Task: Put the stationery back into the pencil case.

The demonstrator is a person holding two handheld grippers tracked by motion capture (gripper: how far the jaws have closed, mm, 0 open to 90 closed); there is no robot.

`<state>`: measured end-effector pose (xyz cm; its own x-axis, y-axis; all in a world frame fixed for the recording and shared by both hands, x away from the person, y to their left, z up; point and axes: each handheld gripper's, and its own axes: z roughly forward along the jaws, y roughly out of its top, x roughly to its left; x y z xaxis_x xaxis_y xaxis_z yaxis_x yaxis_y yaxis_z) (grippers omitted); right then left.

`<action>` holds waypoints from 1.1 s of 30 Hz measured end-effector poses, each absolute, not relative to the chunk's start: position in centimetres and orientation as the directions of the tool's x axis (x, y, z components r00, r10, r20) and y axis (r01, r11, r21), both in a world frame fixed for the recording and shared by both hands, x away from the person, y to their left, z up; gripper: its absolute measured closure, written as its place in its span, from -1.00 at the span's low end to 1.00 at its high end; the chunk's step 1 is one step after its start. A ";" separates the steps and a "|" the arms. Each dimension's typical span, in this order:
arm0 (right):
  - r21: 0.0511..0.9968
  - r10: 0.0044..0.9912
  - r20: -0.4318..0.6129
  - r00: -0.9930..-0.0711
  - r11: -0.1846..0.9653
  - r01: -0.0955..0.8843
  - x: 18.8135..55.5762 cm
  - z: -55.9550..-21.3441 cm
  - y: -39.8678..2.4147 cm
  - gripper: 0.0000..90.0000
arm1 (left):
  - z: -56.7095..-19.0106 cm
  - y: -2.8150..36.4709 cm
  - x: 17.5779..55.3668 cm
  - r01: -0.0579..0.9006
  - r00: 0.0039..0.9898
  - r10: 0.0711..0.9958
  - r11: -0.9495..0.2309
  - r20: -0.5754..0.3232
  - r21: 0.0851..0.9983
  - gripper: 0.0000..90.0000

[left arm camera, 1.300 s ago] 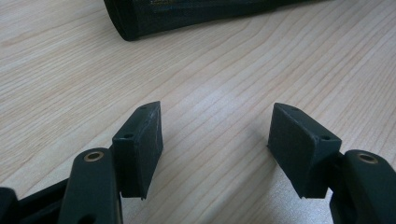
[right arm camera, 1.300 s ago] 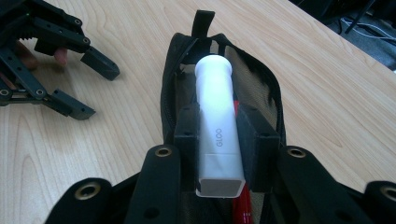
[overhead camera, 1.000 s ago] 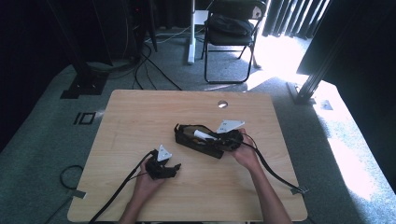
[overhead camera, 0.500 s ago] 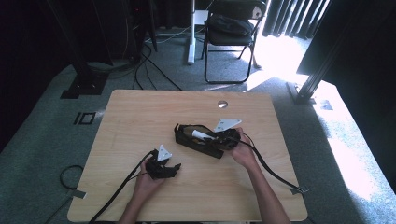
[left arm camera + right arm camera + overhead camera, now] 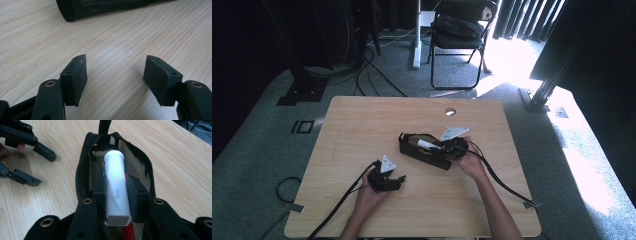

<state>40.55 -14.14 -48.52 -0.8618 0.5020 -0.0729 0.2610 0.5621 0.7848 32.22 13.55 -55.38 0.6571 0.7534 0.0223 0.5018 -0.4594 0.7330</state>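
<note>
A black zip pouch [image 5: 424,150] lies open near the middle of the wooden table [image 5: 362,120]. My right gripper [image 5: 117,191] is shut on a white glue stick [image 5: 115,182] marked GLOO, holding it over the mouth of the pouch [image 5: 85,170]; something red shows under it inside. In the high view that gripper [image 5: 451,147] sits at the pouch's right end, with the white stick [image 5: 426,144] pointing left. My left gripper [image 5: 399,180] rests on the table at the lower left, open, with bare wood between its jaws [image 5: 115,75]. The pouch's edge [image 5: 82,11] lies beyond it.
A round cable hole [image 5: 450,111] is in the table near its far edge. Cables trail from both grippers off the near edge. A folding chair [image 5: 460,30] and stands with cables are on the floor beyond the table.
</note>
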 end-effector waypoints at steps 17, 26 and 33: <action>0.754 0.503 -0.062 -0.862 0.589 0.289 41.0 -49.5 -13.8 0.58 | -55.4 13.6 32.2 0.502 0.657 0.754 -0.459 0.022 0.733 -0.21; 0.738 0.504 -0.055 -0.862 0.602 0.305 41.4 -49.8 -13.7 0.58 | -55.4 13.6 32.2 0.502 0.658 0.753 -0.460 0.022 0.733 -0.21; 0.726 0.507 -0.045 -0.861 0.609 0.320 41.5 -50.1 -13.7 0.58 | -55.4 13.6 32.2 0.501 0.658 0.753 -0.460 0.023 0.733 -0.21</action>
<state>41.52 -13.66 -50.05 -0.8609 0.5067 -0.0453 0.3201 0.6087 0.7259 32.21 13.56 -55.38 0.6577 0.7530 0.0226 0.5015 -0.4600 0.7328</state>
